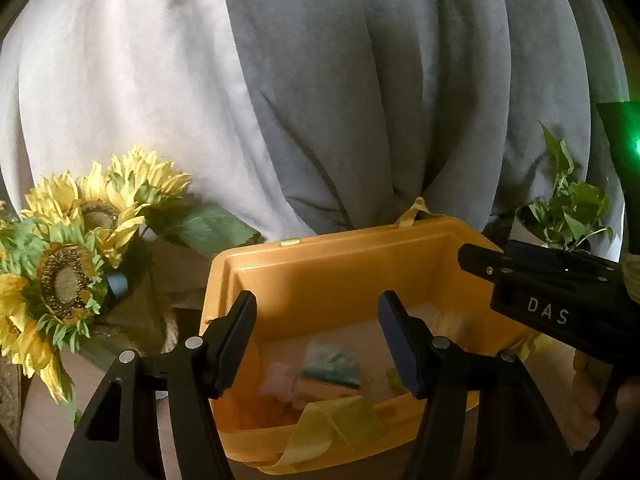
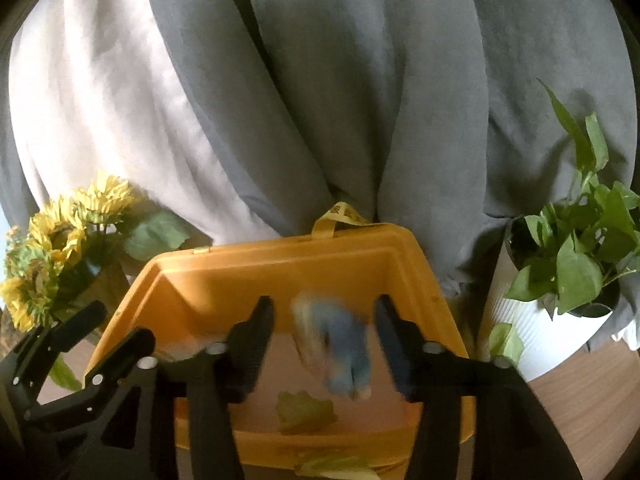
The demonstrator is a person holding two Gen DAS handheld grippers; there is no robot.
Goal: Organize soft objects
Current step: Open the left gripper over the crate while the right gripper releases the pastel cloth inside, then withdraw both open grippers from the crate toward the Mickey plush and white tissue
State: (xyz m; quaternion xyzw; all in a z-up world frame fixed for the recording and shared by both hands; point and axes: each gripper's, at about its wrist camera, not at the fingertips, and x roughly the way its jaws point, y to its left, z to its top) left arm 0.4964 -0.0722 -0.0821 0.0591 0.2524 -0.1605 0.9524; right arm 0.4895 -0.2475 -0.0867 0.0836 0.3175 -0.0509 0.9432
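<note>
An orange plastic bin (image 1: 336,256) stands on the table in front of both grippers; it also shows in the right wrist view (image 2: 280,268). My left gripper (image 1: 318,340) is open and empty above its near rim. Inside lie soft items: a teal and orange sponge (image 1: 332,372) and a pink piece (image 1: 280,380). My right gripper (image 2: 324,340) is open over the bin. A blurred blue and white soft object (image 2: 336,344) is in the air between its fingers, not touching them. A yellow-green soft piece (image 2: 304,412) lies on the bin floor.
Artificial sunflowers (image 1: 68,264) stand left of the bin. A potted green plant in a white pot (image 2: 568,276) stands on the right. Grey and white curtains (image 1: 320,100) hang behind. The bin's yellow strap (image 1: 336,424) drapes over its near rim. The table is wood (image 2: 580,400).
</note>
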